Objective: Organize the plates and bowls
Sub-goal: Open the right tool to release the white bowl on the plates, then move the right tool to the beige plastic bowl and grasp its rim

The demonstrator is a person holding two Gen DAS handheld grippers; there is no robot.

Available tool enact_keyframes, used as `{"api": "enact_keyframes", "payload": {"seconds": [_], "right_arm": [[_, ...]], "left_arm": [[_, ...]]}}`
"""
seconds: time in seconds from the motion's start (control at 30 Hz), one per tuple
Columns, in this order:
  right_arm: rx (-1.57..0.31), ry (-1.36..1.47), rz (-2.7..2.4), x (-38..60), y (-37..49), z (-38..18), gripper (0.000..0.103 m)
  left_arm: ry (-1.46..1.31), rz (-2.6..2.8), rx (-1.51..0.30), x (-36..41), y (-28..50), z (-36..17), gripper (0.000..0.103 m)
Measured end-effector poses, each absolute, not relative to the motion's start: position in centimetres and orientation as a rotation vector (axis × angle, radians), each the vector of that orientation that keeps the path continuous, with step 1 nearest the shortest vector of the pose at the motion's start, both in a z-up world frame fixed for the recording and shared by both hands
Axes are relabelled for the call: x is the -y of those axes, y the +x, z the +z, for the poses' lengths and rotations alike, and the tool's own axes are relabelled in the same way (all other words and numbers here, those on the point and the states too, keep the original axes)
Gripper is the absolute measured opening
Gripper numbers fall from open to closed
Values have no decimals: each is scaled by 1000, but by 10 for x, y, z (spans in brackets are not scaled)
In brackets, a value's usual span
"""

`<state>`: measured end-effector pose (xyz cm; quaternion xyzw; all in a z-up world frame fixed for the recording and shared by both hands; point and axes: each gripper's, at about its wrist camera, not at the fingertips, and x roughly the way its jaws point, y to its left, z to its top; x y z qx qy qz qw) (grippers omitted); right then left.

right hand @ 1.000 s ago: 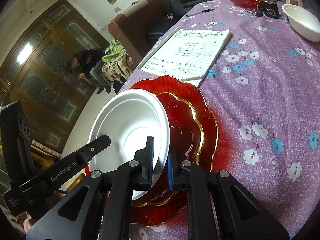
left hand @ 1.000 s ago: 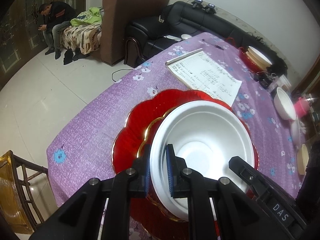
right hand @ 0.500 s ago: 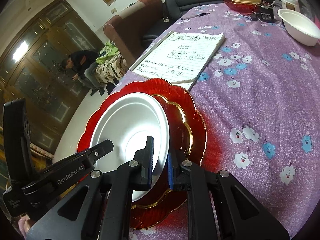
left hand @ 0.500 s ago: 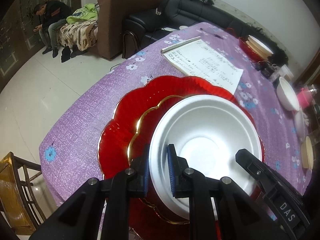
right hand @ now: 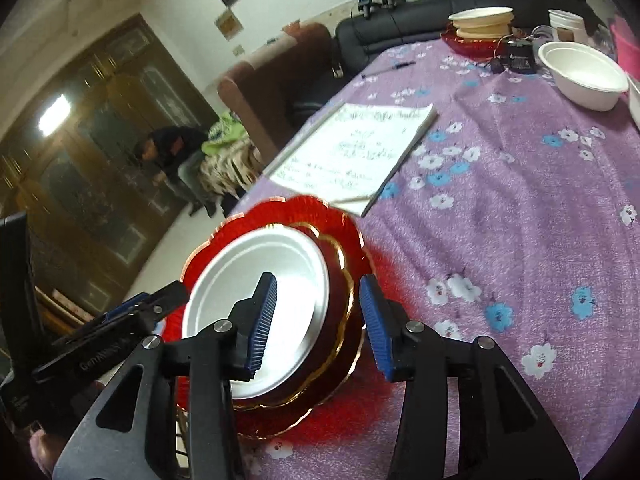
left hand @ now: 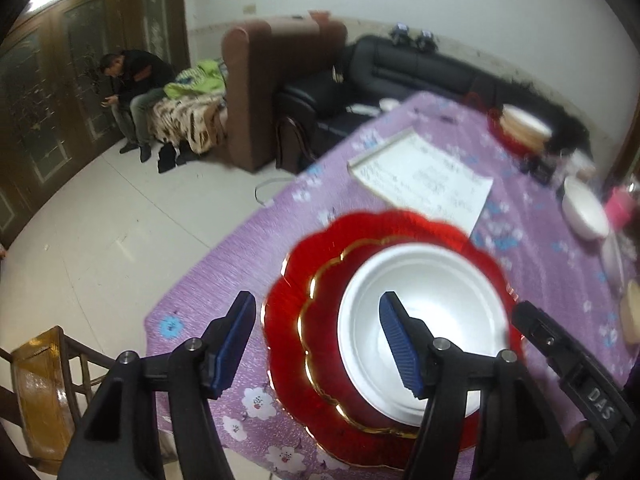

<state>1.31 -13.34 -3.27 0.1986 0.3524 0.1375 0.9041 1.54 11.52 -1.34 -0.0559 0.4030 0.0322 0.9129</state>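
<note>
A white bowl (left hand: pixel 440 288) (right hand: pixel 256 268) rests in a small gold-rimmed red plate (left hand: pixel 324 320) (right hand: pixel 340 280), which lies on a large scalloped red plate (left hand: pixel 292 280) (right hand: pixel 280 208) at the near corner of the purple table (right hand: pixel 500 200). My left gripper (left hand: pixel 318 340) hovers over the stack's left rim with its jaws opening; the pads touch nothing. My right gripper (right hand: pixel 318 322) hangs over the right rim, jaws also opening, pads clear of the bowl's edge. Each gripper's black body shows at the edge of the other's view.
A written notebook (left hand: pixel 424 180) (right hand: pixel 352 156) lies just beyond the stack. Another white bowl (right hand: pixel 584 76) and a stack of plates (right hand: pixel 480 24) sit at the far end. A wooden chair (left hand: pixel 36 380) stands by the corner; a person sits far back.
Both grippers held the white bowl's rim and set it down onto the red plates. Both have now let go, spread their jaws and drawn back and up a little.
</note>
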Motion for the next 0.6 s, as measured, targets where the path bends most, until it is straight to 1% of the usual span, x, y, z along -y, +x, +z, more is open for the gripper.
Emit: {"api": "enact_keyframes", "payload": {"seconds": [0.03, 0.1, 0.2, 0.33, 0.6], "right_arm": [[-715, 410, 271, 136, 11, -32, 47], [-702, 432, 248, 149, 10, -31, 47], [-702, 482, 219, 170, 10, -32, 47], [-696, 527, 181, 193, 5, -33, 47], [-695, 604, 104, 250, -3, -48, 48]], "left_arm": [[-122, 67, -808, -116, 13, -9, 66], [-124, 64, -762, -112, 6, 0, 74], [-118, 19, -724, -98, 1, 10, 78], [-64, -71, -741, -59, 3, 8, 79], [68, -209, -846, 23, 0, -21, 79]]}}
